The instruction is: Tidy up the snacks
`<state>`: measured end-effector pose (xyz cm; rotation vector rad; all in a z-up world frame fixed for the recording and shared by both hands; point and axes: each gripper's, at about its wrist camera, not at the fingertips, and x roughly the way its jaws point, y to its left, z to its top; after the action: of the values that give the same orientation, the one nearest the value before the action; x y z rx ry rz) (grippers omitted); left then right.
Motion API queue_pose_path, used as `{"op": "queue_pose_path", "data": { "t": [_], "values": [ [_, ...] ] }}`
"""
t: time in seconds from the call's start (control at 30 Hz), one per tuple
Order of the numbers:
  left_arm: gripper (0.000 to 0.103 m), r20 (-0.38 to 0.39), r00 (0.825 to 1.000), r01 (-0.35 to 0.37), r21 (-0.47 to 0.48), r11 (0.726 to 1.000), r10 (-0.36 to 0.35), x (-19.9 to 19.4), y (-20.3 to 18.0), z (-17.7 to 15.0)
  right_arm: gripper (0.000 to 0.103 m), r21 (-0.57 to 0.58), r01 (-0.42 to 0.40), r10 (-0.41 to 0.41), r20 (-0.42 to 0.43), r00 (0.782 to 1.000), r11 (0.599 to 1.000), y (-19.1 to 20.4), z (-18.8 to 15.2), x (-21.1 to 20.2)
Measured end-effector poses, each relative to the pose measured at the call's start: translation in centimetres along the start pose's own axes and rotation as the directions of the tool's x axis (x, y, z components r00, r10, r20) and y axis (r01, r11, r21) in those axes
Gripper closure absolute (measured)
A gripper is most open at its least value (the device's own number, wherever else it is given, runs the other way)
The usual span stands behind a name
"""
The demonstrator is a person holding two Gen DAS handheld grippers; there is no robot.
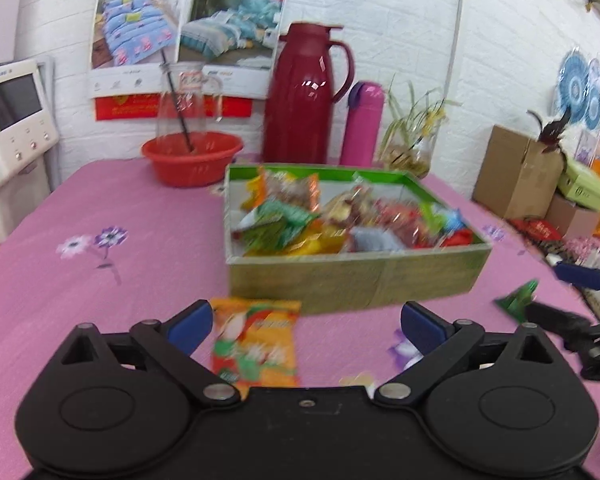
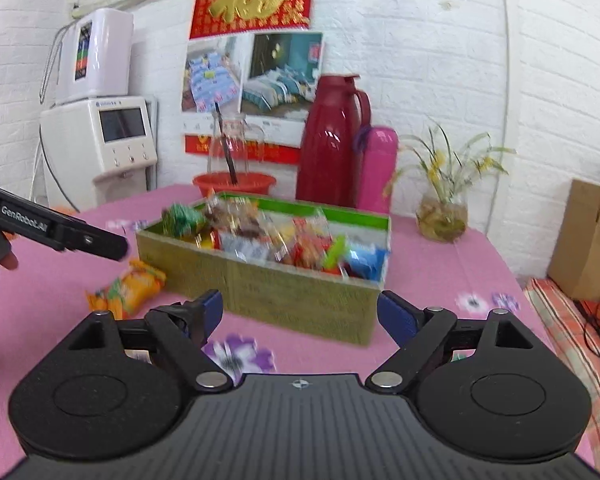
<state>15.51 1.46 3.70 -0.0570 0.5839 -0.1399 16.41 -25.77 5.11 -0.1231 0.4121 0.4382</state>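
Note:
A green cardboard box (image 1: 352,280) (image 2: 284,292) full of mixed snack packets stands in the middle of the pink table. An orange snack packet (image 1: 256,340) (image 2: 128,290) lies flat in front of the box's left corner. My left gripper (image 1: 306,326) is open just above it, and the packet sits nearer the left pad. My right gripper (image 2: 302,314) is open too, facing the box's front right corner, with nothing between its pads. In the left wrist view the right gripper (image 1: 556,294) shows at the right edge, with a small green packet (image 1: 516,300) on the table at its tips.
Behind the box stand a red basin (image 1: 192,156) holding a glass jug, a dark red thermos (image 1: 300,92), a pink bottle (image 1: 362,124) and a plant in a glass vase (image 2: 442,216). Cardboard boxes (image 1: 516,172) sit off the table's right edge. A white machine (image 2: 112,140) stands at the left.

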Motion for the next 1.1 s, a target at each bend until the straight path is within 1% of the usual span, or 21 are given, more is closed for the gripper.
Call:
{"op": "queue_pose_path", "data": {
  "t": [0.13, 0.23, 0.37, 0.47, 0.63, 0.8, 0.83, 0.87, 0.9, 0.93, 0.97, 1.03, 1.07, 1.1],
  "values": [
    [0.0, -0.067, 0.998, -0.017, -0.012, 1.0, 0.016, 1.1, 1.4, -1.8, 0.0, 0.016, 0.044, -0.043, -0.077, 0.996, 0.999, -1.4, -2.6, -0.7],
    [0.0, -0.087, 0.996, -0.032, -0.027, 0.999, 0.029, 1.9, 1.9, -2.3, 0.0, 0.033, 0.09, -0.085, -0.125, 0.988, 0.995, -2.7, -3.9, -0.8],
    [0.0, -0.1, 0.995, -0.033, -0.044, 0.998, 0.029, 3.2, 2.2, -2.3, 0.0, 0.042, 0.17, -0.162, -0.162, 0.973, 0.984, -4.3, -4.2, 0.0],
    [0.0, -0.099, 0.994, -0.042, -0.053, 0.998, 0.037, 4.0, 2.3, -2.2, 0.0, 0.059, 0.203, -0.191, -0.164, 0.968, 0.977, -5.7, -4.1, 0.9],
    [0.0, -0.109, 0.993, -0.048, -0.051, 0.998, 0.043, 5.3, 2.4, -2.0, 0.0, 0.119, 0.211, -0.185, -0.201, 0.962, 0.97, -7.3, -3.8, 3.6],
    [0.0, -0.125, 0.991, -0.051, -0.036, 0.998, 0.046, 6.7, 2.3, -1.8, 0.0, 0.154, 0.199, -0.157, -0.25, 0.955, 0.968, -7.7, -3.5, 6.1],
    [0.0, -0.13, 0.99, -0.052, -0.037, 0.998, 0.047, 7.0, 2.3, -1.8, 0.018, 0.16, 0.189, -0.144, -0.258, 0.955, 0.969, -7.7, -3.5, 6.4],
    [0.0, -0.135, 0.99, -0.052, -0.04, 0.998, 0.046, 7.3, 2.4, -1.9, 0.03, 0.153, 0.187, -0.145, -0.252, 0.957, 0.97, -7.4, -3.4, 6.5],
    [0.0, -0.125, 0.991, -0.054, -0.035, 0.998, 0.05, 7.3, 2.5, -1.9, 0.032, 0.148, 0.174, -0.134, -0.249, 0.959, 0.974, -7.1, -3.3, 6.4],
    [0.0, -0.124, 0.991, -0.056, -0.028, 0.998, 0.052, 7.4, 2.5, -1.9, 0.036, 0.149, 0.151, -0.111, -0.247, 0.963, 0.977, -6.7, -3.2, 6.3],
    [0.0, -0.123, 0.991, -0.055, -0.02, 0.998, 0.052, 7.5, 2.4, -1.9, 0.038, 0.152, 0.122, -0.082, -0.245, 0.966, 0.981, -6.2, -3.2, 6.2],
    [0.002, -0.122, 0.991, -0.054, -0.01, 0.999, 0.052, 7.4, 2.4, -1.9, 0.038, 0.133, 0.078, -0.044, -0.239, 0.97, 0.988, -4.9, -3.3, 5.9],
    [0.015, -0.12, 0.991, -0.054, -0.003, 0.999, 0.054, 7.3, 2.3, -1.9, 0.038, 0.12, 0.059, -0.029, -0.236, 0.971, 0.991, -4.2, -3.3, 5.7],
    [0.023, -0.119, 0.991, -0.054, 0.005, 0.999, 0.054, 7.3, 2.2, -1.9, 0.038, 0.115, 0.035, -0.007, -0.236, 0.972, 0.993, -3.5, -3.3, 5.7]
  ]
}}
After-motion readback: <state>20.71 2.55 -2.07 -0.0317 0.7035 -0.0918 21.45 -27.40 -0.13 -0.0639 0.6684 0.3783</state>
